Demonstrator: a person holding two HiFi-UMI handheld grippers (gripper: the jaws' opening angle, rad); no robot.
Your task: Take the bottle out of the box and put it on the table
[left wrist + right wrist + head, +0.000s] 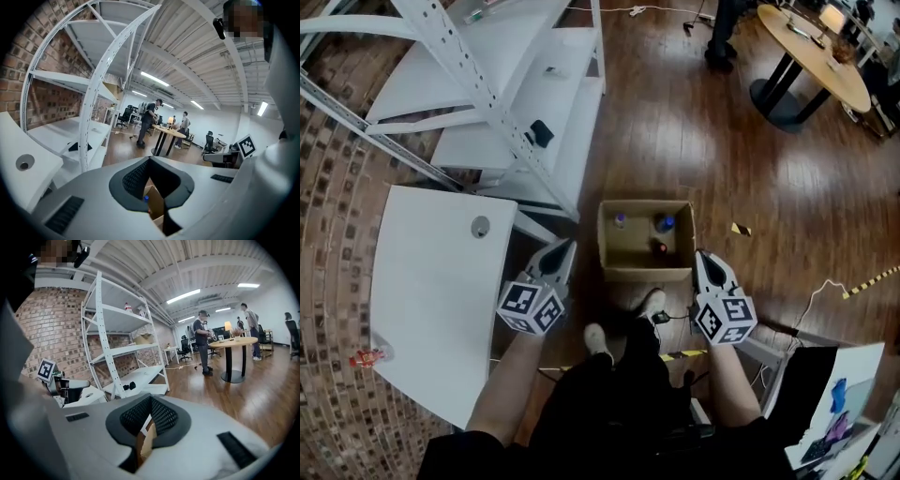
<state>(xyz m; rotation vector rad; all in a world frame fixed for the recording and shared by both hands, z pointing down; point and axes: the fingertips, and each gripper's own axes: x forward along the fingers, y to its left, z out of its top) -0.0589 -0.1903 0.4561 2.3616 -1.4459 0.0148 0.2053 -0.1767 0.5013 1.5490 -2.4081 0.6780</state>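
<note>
An open cardboard box (645, 265) stands on the wooden floor in front of my feet. Inside stand three bottles: a pale one with a purple cap (620, 220), a blue-capped one (665, 223) and a dark red-topped one (659, 247). My left gripper (565, 247) is shut and empty beside the box's near left corner. The right gripper (700, 255) is shut and empty beside its near right corner. In the left gripper view the closed jaws (150, 160) leave a slit showing the box (157, 204) and a blue cap (146, 198). The right gripper (150, 399) shows cardboard (149, 439) below its tip.
A white table (431, 281) with a round cable hole (480, 226) stands left of the box, a small red thing (367, 356) at its edge. White metal shelving (487, 84) rises behind it. A round wooden table (816, 47) with people stands far right. Striped tape (872, 279) lies on the floor.
</note>
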